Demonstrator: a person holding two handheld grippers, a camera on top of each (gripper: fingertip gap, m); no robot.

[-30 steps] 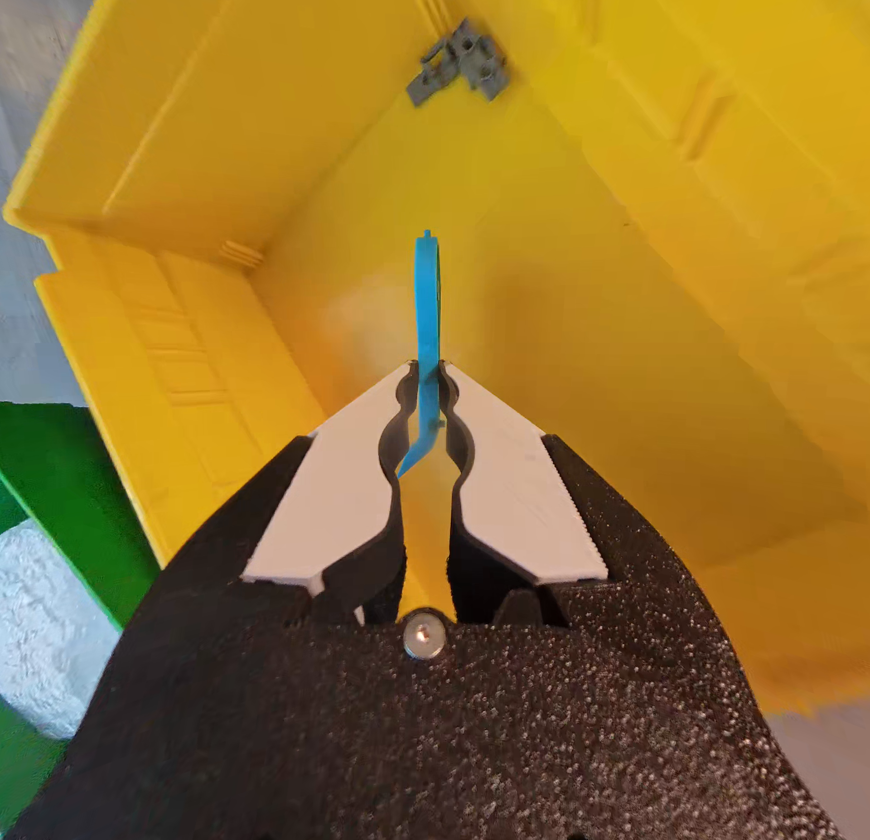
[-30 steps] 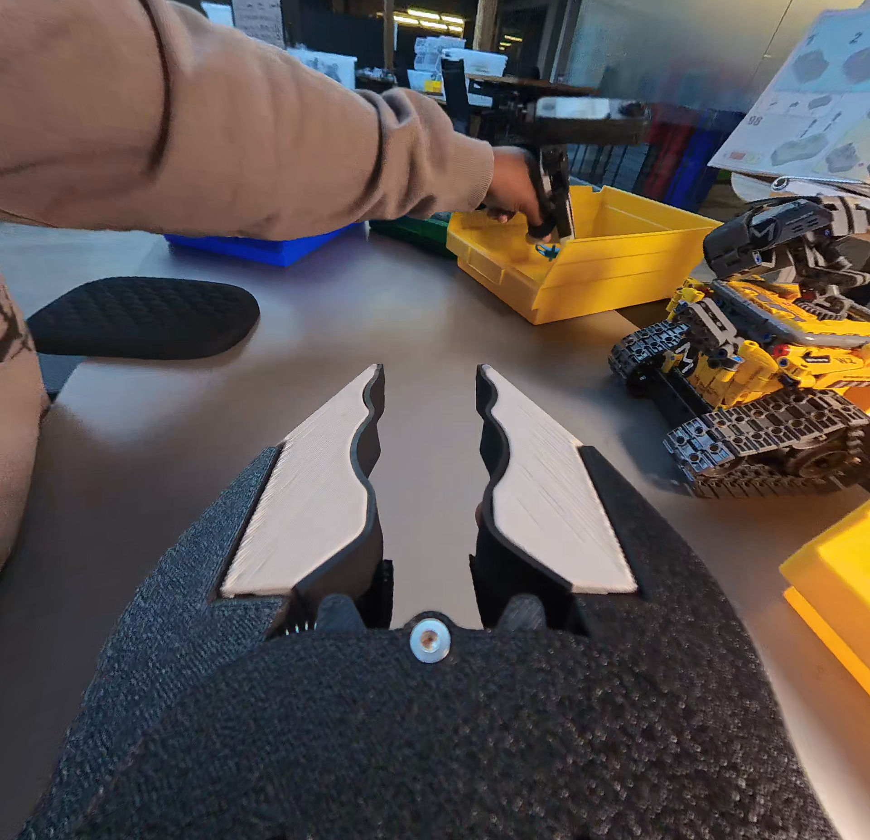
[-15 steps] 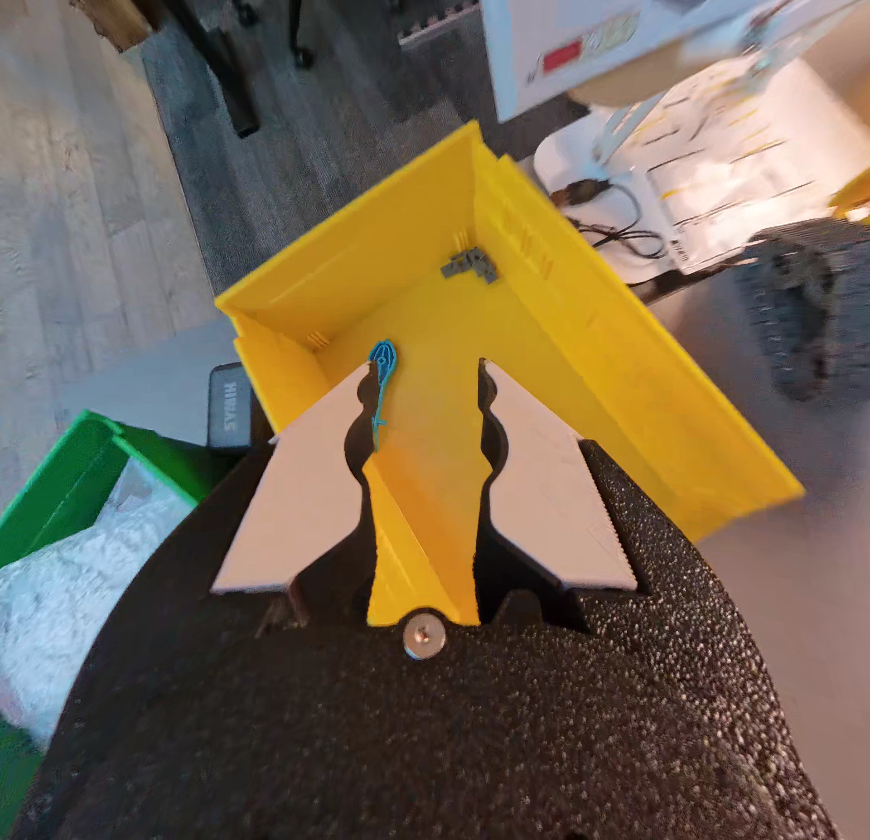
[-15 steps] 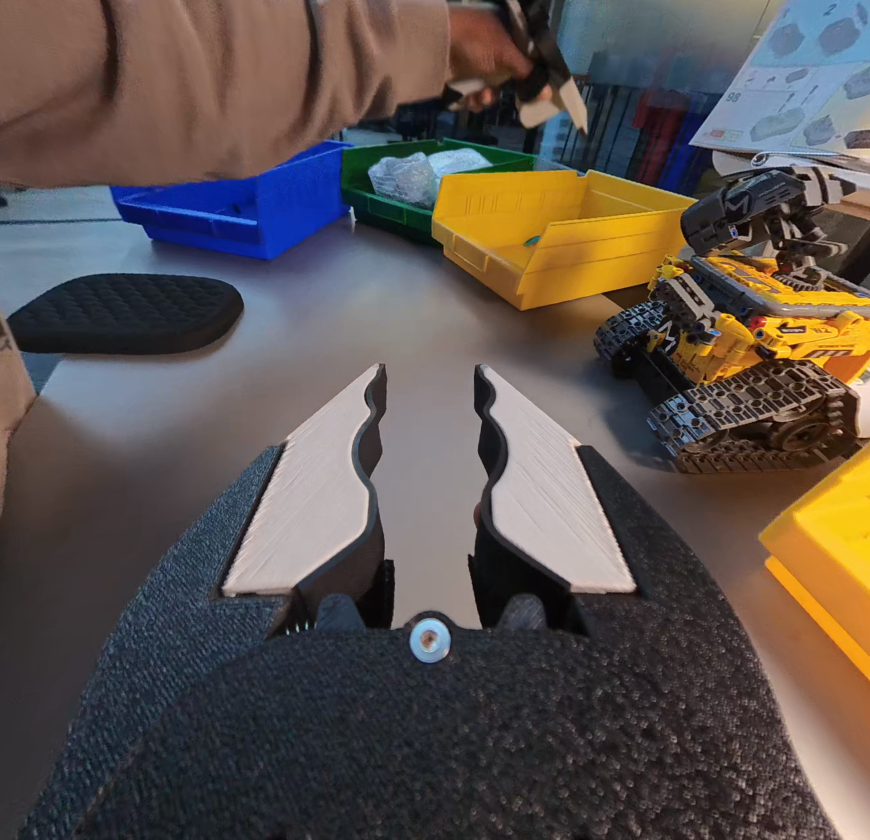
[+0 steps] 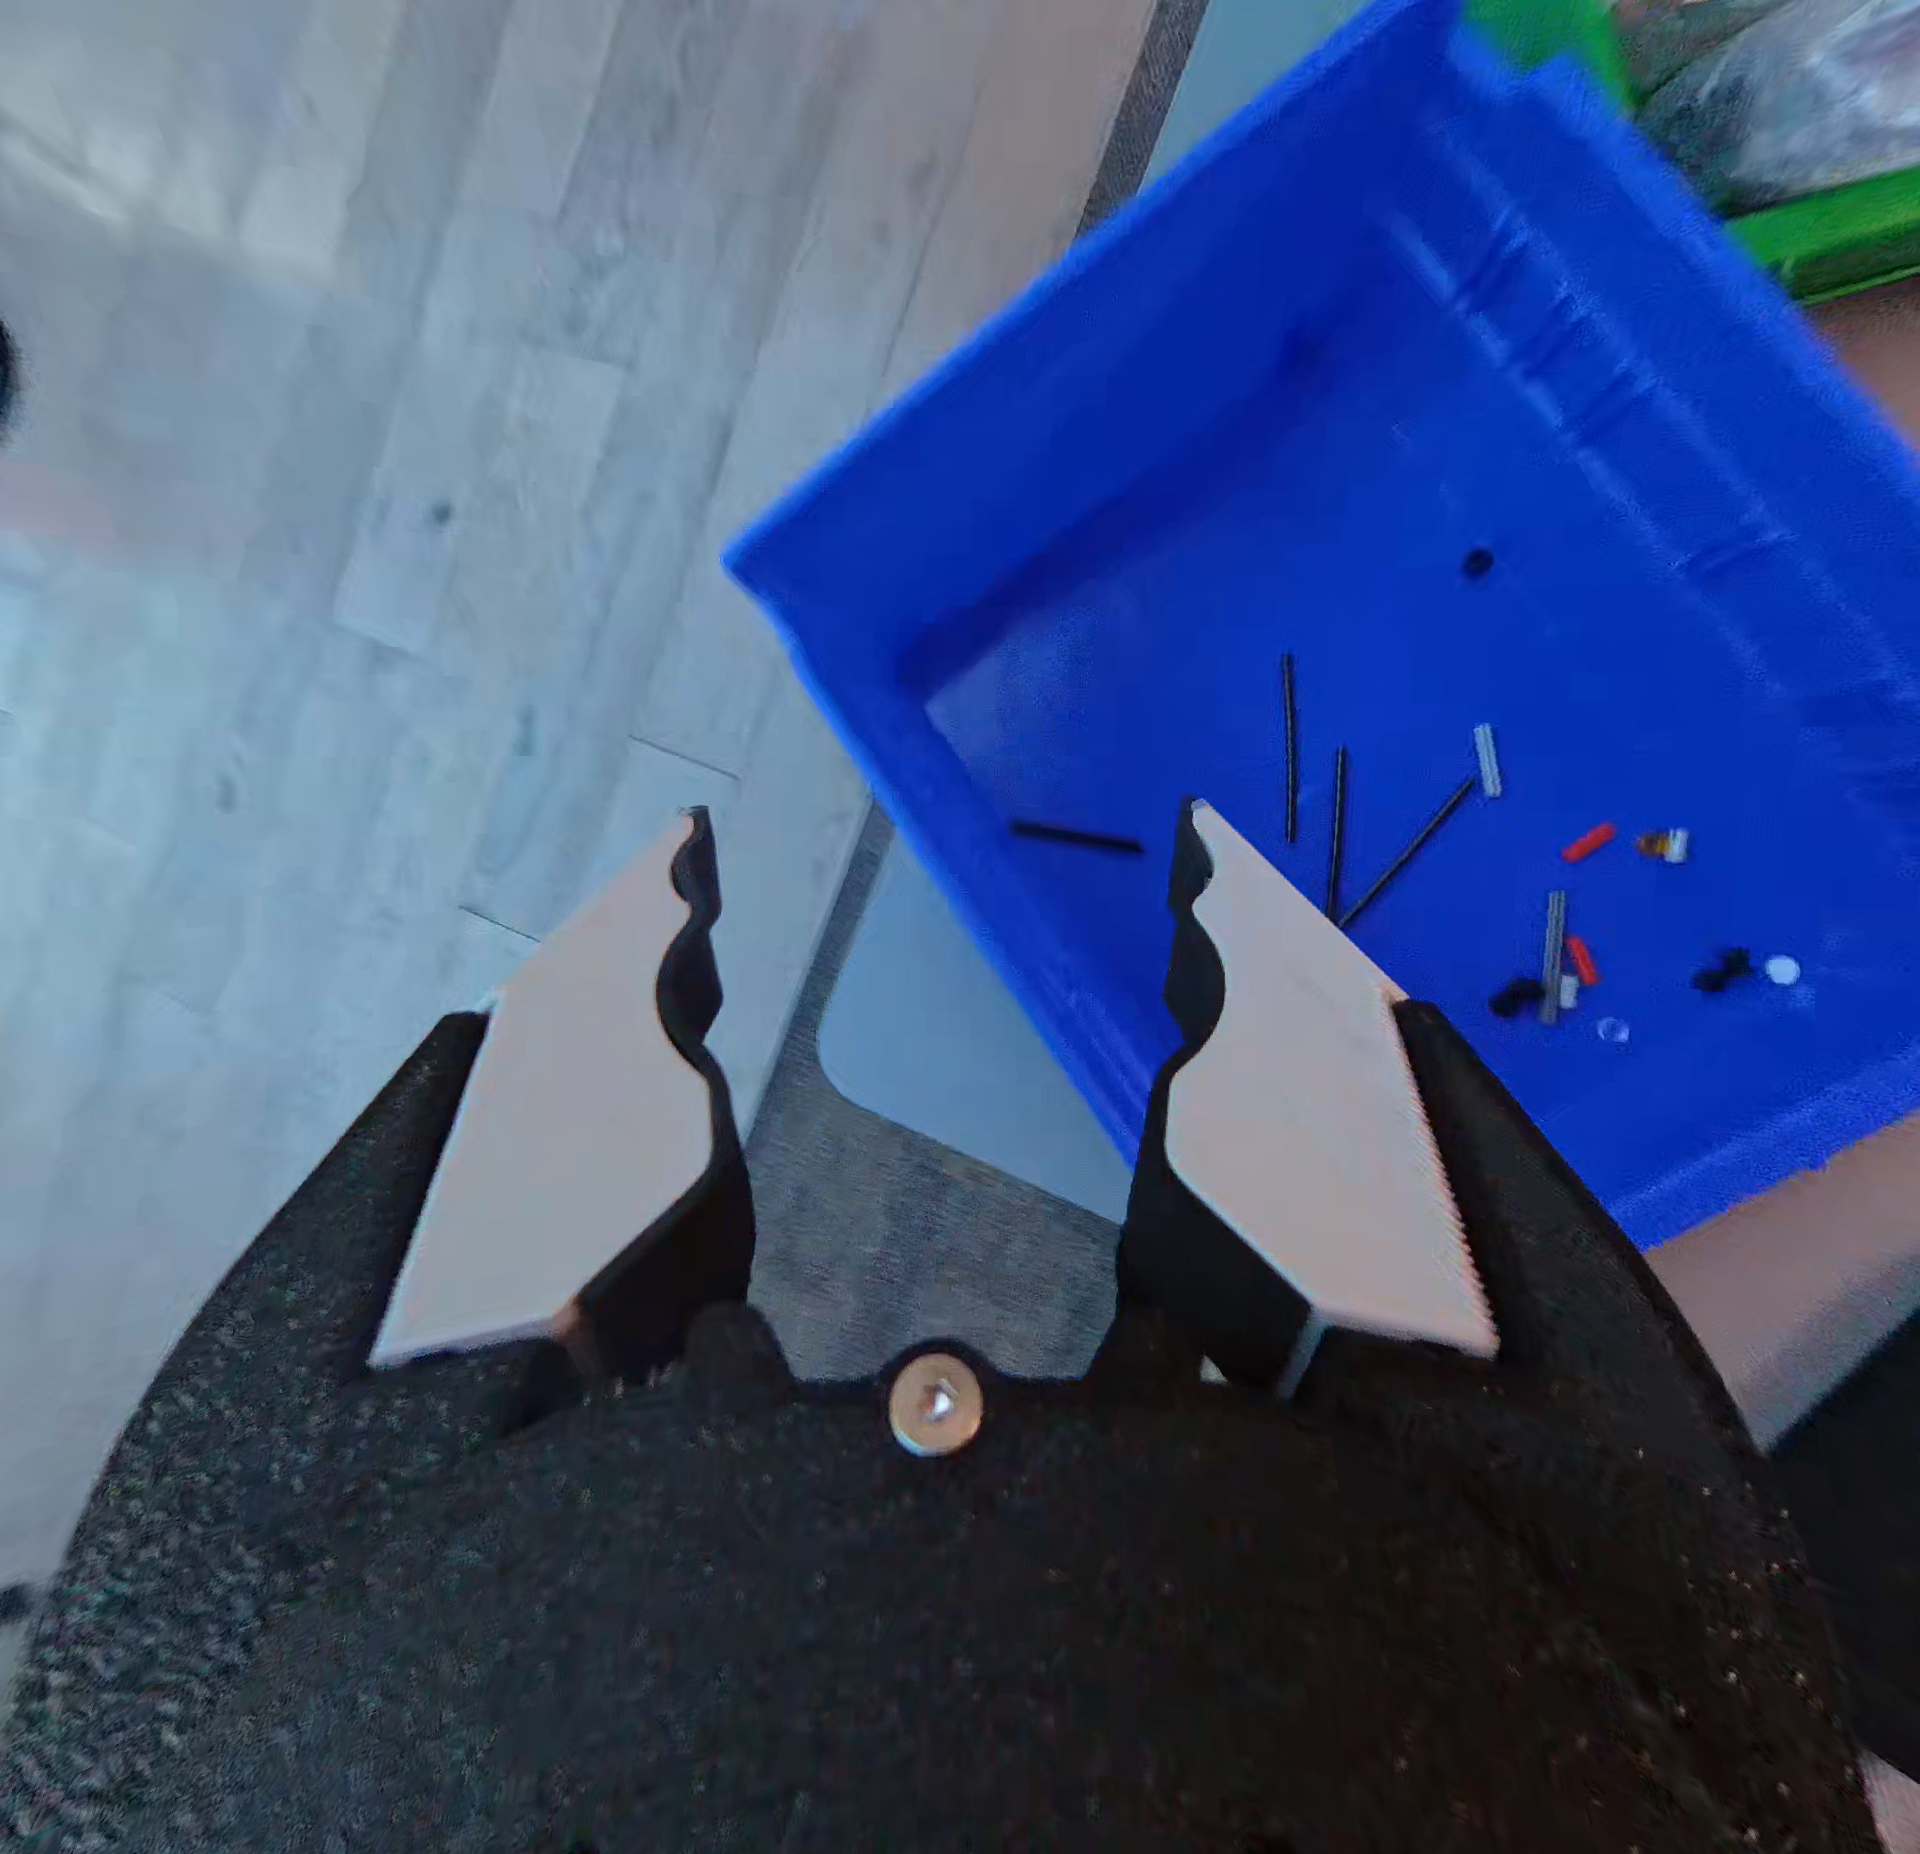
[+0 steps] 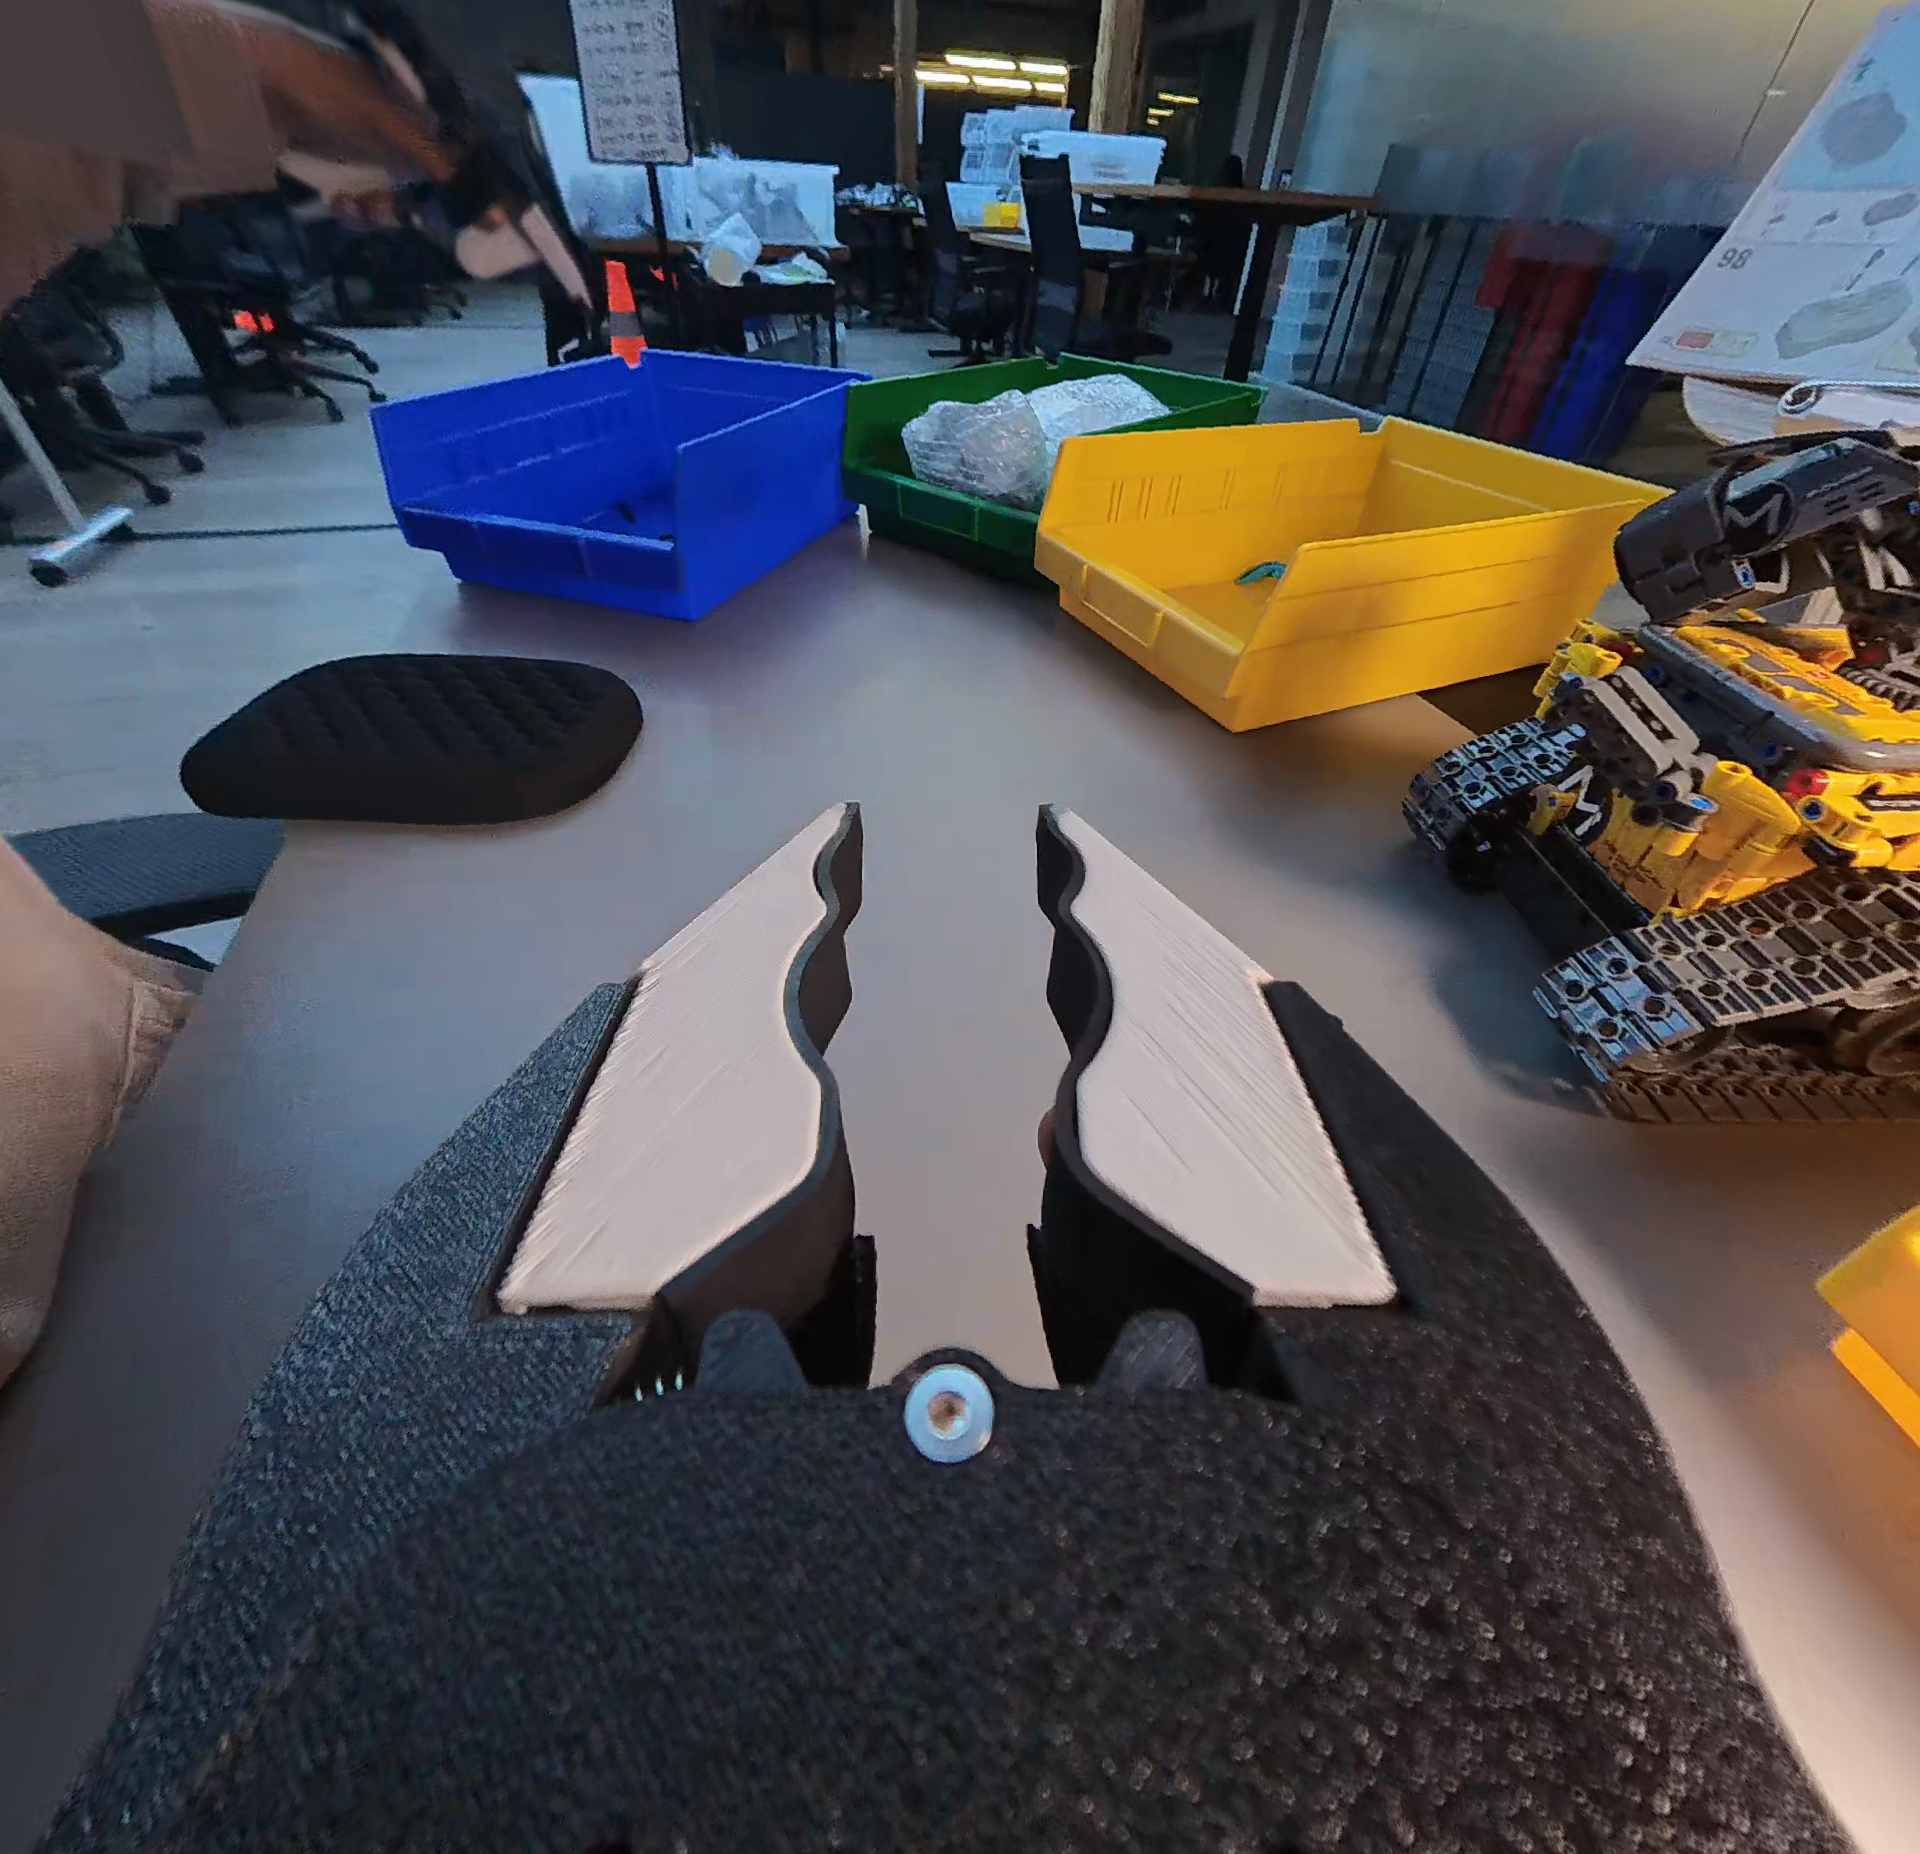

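From the left wrist camera I see my left gripper (image 5: 940,817) held high over the edge of the table (image 5: 935,1025), its two fingers spread wide with nothing between them. Just beside its right finger sits the blue bin (image 5: 1351,370), and I look down into it: several thin black rods (image 5: 1289,746), short grey pieces (image 5: 1488,760), two small red pieces (image 5: 1589,841) and a few black and white bits lie loose on its floor. A green bin (image 5: 1829,235) shows at the top right corner, though that part is blurred.

My right gripper (image 6: 949,817) hovers low over the table (image 6: 935,682), fingers parted by a moderate gap and empty. Ahead of it, well apart, stand the blue bin (image 6: 623,474), the green bin (image 6: 935,516) with crumpled clear plastic (image 6: 997,433) in it, and a yellow bin (image 6: 1351,578) with a small teal piece (image 6: 1260,572) lying inside. To the right is a yellow and black tracked brick vehicle (image 6: 1714,848); to the left, a black padded rest (image 6: 416,739).
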